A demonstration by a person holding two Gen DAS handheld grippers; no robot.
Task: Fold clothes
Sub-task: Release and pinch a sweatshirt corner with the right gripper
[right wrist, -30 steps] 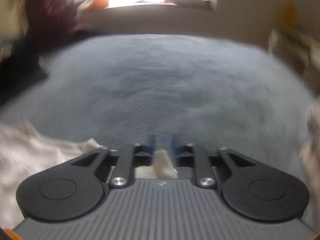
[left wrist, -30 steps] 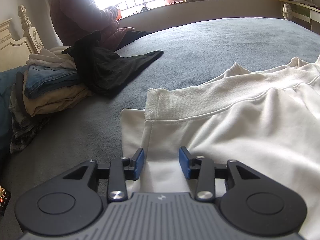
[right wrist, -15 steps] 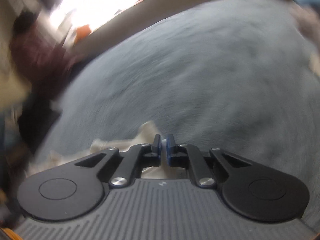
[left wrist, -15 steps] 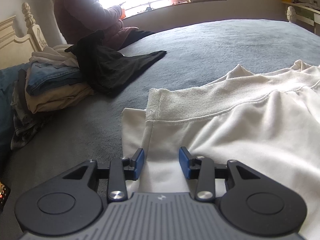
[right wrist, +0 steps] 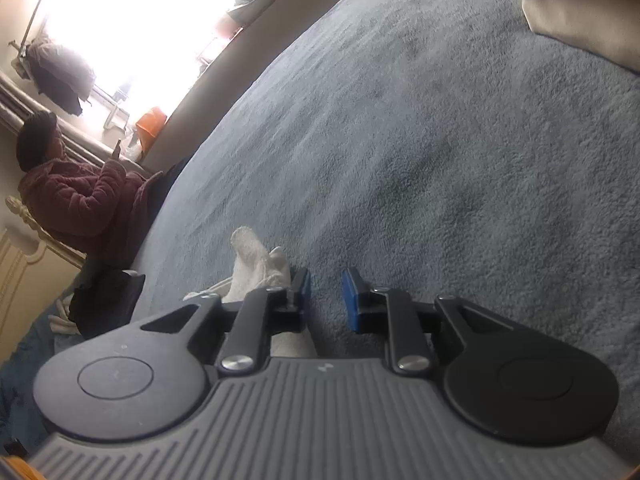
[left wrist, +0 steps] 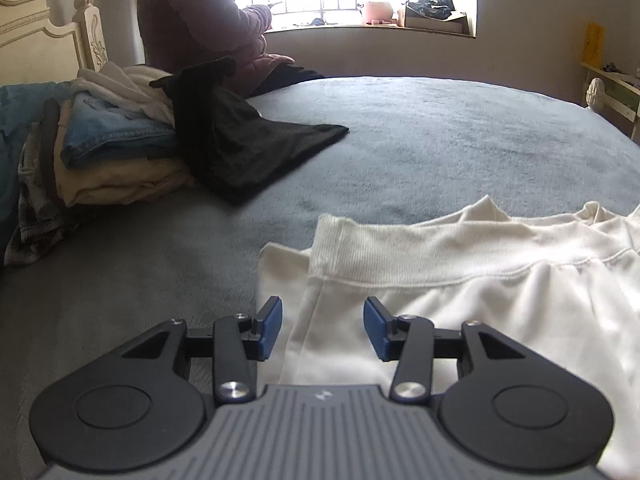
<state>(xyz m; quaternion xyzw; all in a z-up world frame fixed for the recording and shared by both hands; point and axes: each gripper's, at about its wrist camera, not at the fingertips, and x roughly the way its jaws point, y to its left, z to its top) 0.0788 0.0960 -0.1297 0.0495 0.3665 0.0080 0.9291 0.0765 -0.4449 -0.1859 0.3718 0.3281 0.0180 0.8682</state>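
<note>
The left tool (left wrist: 322,327), black with blue pads and a ribbed grey body, points forward and downward with its frame level across the view. Its jaws have just been opening and stand well apart, the blue pads (left wrist: 269,328) pressing on nothing. The right tool (right wrist: 326,298), of the same make, is rolled hard to one side, so its view sits tilted. Its jaws have just been opening too and show a clear gap, with nothing gripped between the blue pads (right wrist: 351,300).
</note>
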